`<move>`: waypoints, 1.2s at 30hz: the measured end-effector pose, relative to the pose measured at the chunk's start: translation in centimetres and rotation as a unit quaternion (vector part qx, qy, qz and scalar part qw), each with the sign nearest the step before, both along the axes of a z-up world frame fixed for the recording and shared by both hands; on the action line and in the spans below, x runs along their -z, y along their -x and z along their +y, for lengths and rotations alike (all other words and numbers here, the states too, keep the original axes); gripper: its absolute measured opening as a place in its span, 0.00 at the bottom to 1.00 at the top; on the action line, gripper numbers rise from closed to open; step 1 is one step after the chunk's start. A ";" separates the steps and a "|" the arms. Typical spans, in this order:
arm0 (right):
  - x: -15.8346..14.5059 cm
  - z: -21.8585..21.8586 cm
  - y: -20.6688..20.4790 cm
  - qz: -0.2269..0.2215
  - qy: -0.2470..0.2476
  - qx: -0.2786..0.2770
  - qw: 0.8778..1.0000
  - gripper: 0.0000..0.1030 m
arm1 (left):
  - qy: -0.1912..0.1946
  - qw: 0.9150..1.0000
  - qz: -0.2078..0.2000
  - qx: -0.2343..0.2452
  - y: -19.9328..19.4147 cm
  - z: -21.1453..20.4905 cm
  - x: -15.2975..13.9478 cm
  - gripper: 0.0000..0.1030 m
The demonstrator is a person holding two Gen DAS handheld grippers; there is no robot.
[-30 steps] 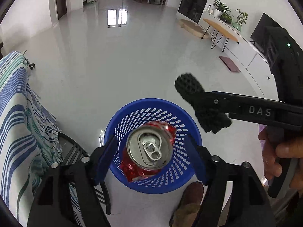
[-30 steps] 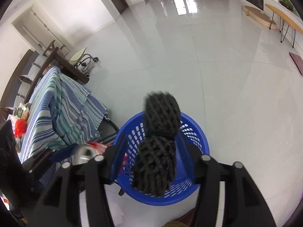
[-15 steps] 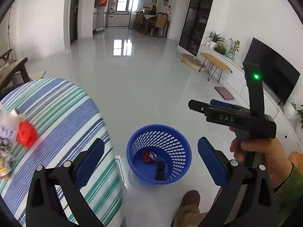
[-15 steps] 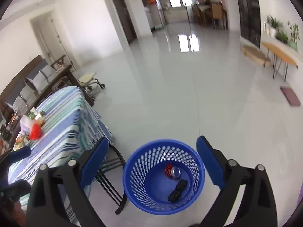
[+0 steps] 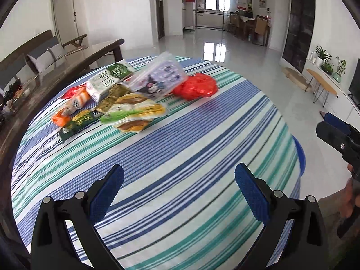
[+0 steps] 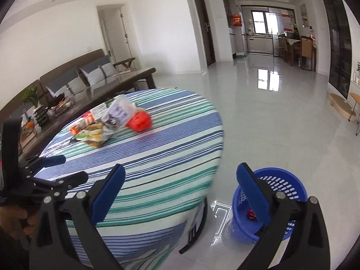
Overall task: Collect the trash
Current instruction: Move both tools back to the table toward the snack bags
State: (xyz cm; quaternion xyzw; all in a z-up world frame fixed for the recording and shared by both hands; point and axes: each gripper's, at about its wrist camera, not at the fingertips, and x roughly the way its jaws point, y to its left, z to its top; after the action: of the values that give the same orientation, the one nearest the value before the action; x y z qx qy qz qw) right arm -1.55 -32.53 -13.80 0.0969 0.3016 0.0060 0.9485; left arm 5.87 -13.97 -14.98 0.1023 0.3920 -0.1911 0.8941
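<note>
A loose heap of crumpled snack wrappers [image 5: 126, 110] is spread on the far side of the striped round table, with a clear printed plastic bag [image 5: 157, 76] propped on top and a red crumpled bag [image 5: 195, 86] lying just beside it. A blue perforated basket [image 6: 290, 186] is set upright on the floor beside the table, and a red can [image 6: 250, 214] is seen lying inside it.

A home's open living room: sofa [image 6: 74, 76], glossy tiled floor [image 6: 270, 117], dining chairs [image 5: 261, 25] beyond.

Striped tbl [image 5: 202, 157] w/ wrappers [image 5: 126, 110], red bag [image 5: 195, 86]; floor: blue basket [image 6: 281, 184].
</note>
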 end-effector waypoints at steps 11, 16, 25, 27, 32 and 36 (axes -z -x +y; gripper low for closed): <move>1.4 8.6 -4.5 0.064 0.036 -0.060 0.995 0.94 | -0.006 0.997 0.019 -0.080 -3.3 9.6 1.8 0.95; 2.0 10.6 -5.6 0.083 0.050 -0.079 0.992 0.94 | 0.000 0.996 0.022 -0.091 -3.8 11.1 2.3 0.95; 3.0 11.4 -6.6 0.110 0.065 -0.083 0.988 0.94 | -0.005 0.996 0.033 -0.081 -4.6 11.0 3.0 0.95; 3.2 11.3 -6.7 0.116 0.067 -0.083 0.988 0.94 | 0.001 0.996 0.041 -0.080 -4.8 11.2 3.1 0.95; 3.2 11.5 -7.5 0.125 0.071 -0.093 0.985 0.94 | 0.007 0.995 0.057 -0.079 -5.3 12.0 3.4 0.95; 2.2 12.9 -9.8 0.123 0.093 -0.124 0.980 0.94 | 0.020 0.995 0.063 -0.074 -6.4 14.0 3.3 0.95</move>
State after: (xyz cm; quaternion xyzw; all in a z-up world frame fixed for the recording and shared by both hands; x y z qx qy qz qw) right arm 8.23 -19.67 -16.04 -0.0301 0.4247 0.0834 0.9010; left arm 12.25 0.07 -18.28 0.0427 0.4500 -0.1380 0.8813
